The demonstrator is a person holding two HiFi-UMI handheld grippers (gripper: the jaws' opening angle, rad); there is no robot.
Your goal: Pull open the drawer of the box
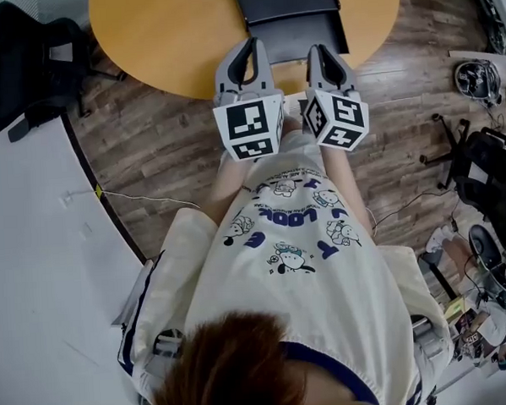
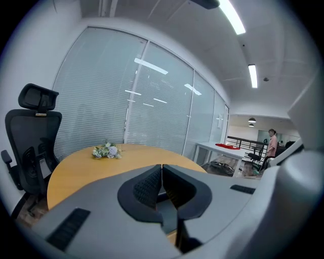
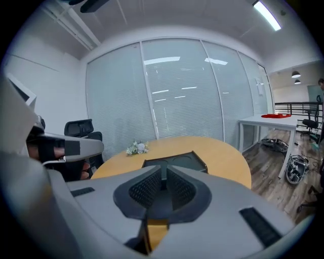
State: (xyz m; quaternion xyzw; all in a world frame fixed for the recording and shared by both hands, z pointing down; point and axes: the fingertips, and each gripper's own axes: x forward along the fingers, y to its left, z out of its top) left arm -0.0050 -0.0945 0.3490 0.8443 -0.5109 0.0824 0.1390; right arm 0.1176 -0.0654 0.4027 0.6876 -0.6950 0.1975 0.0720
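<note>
A flat black box [image 1: 290, 13] lies on the round wooden table [image 1: 159, 33], close to its near edge. In the right gripper view the box [image 3: 177, 161] sits just beyond the jaws, its top showing two round recesses. Both grippers are held side by side at the table's near edge, in front of the box. My left gripper [image 1: 250, 47] is shut with nothing between its pads [image 2: 162, 167]. My right gripper [image 1: 319, 50] is shut too, empty, and points at the box [image 3: 163, 171]. I cannot make out the drawer's front or handle.
A small bunch of flowers [image 3: 136, 147] lies at the table's far side. A black office chair [image 1: 26, 61] stands left of the table. More chairs and clutter [image 1: 480, 185] fill the floor at right. A person [image 2: 272, 141] stands far off.
</note>
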